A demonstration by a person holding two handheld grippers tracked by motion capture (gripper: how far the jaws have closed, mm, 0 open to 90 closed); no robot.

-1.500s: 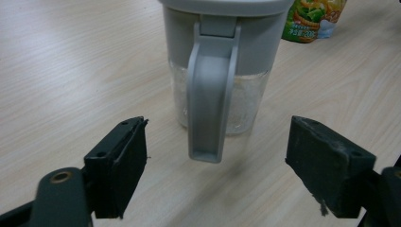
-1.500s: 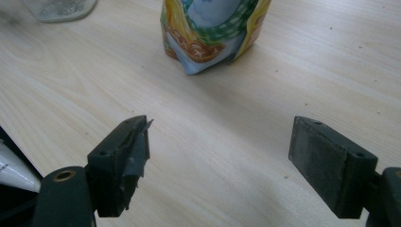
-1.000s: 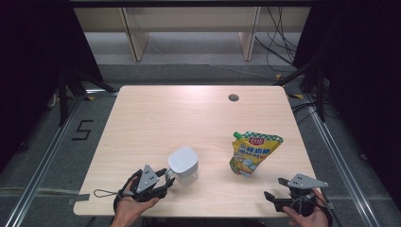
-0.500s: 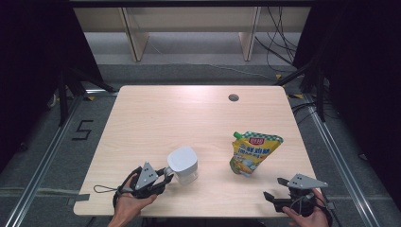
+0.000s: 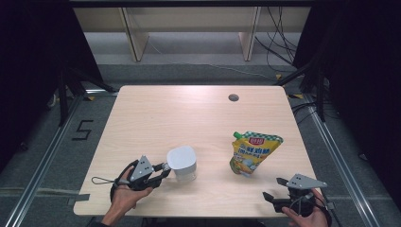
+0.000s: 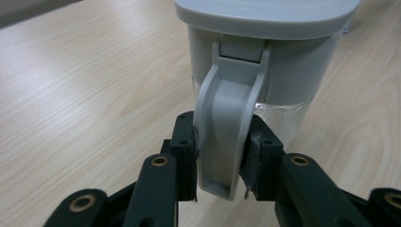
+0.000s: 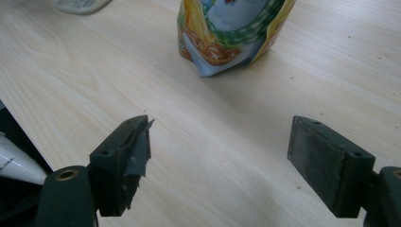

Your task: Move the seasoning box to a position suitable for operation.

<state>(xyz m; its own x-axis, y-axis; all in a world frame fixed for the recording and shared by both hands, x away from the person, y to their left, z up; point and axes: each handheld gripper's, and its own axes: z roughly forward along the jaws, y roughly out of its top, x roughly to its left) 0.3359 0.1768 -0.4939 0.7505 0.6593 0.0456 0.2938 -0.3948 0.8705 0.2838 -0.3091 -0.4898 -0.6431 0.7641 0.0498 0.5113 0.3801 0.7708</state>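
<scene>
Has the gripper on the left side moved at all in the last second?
Yes. The left gripper has slid a little rightward along the table's near edge, up to the grey jug, and its jaws now clamp the jug's handle.

pale wooden table (image 5: 156,113), grey floor (image 5: 42,142), perhaps shelving (image 5: 189,28) behind.

**Bright counter, dark surroundings**

Even overhead light brightens the counter (image 5: 189,123); the surroundings fall nearly black. The pouch (image 7: 231,33) casts a soft, short shadow. Both gripper views look soft and slightly blurred, especially near the frame bottoms. No strong glare.
</scene>
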